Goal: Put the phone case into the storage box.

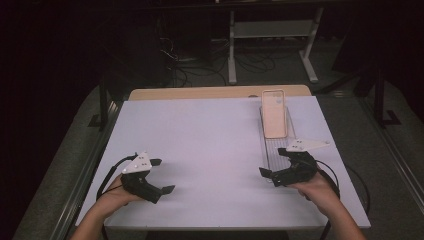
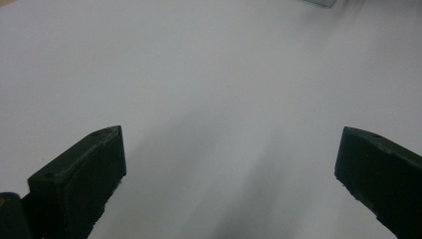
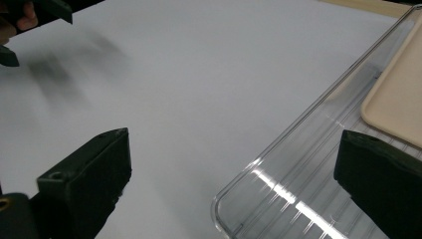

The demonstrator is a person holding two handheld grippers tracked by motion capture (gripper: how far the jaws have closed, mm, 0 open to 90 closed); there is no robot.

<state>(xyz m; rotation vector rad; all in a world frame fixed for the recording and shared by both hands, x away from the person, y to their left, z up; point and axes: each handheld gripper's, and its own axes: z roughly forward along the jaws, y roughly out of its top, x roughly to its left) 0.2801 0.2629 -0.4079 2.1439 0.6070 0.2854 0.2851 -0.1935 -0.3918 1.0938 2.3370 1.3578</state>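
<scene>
— Jaws on both units are standing spread apart, with nothing between them. The left gripper [image 1: 161, 176] is sitting near the front left corner of the worktop [image 1: 210, 135], and the right gripper [image 1: 272, 162] is sitting near the front right corner. A hand is holding each one from the front edge.

— Where is the workpiece lying?

— The clear tray [image 1: 276, 147] is lying along the right edge of the worktop, running from the back toward the front. The beige tray [image 1: 274, 114] is resting inside it, at its far end, close to the back right corner.

— How is the right gripper standing relative to the clear tray?

— Its near rounded corner is showing between the two black jaws in the right gripper view, at [image 3: 278, 199]. One jaw is hovering over bare white worktop, the other over the ribbed floor of the clear tray. Whether that jaw is touching the plastic, I cannot tell. The beige tray [image 3: 398, 94] is lying just beyond it.

— And the left gripper?

— It is pointing across bare worktop [image 2: 209, 79], well apart from both trays. Its black cable is trailing back past the wrist toward the front edge.

— Anything beyond the worktop?

— A wooden strip [image 1: 200, 93] is showing along the back edge, with a white metal frame [image 1: 272, 35] and loose cables standing on the floor behind it.
</scene>
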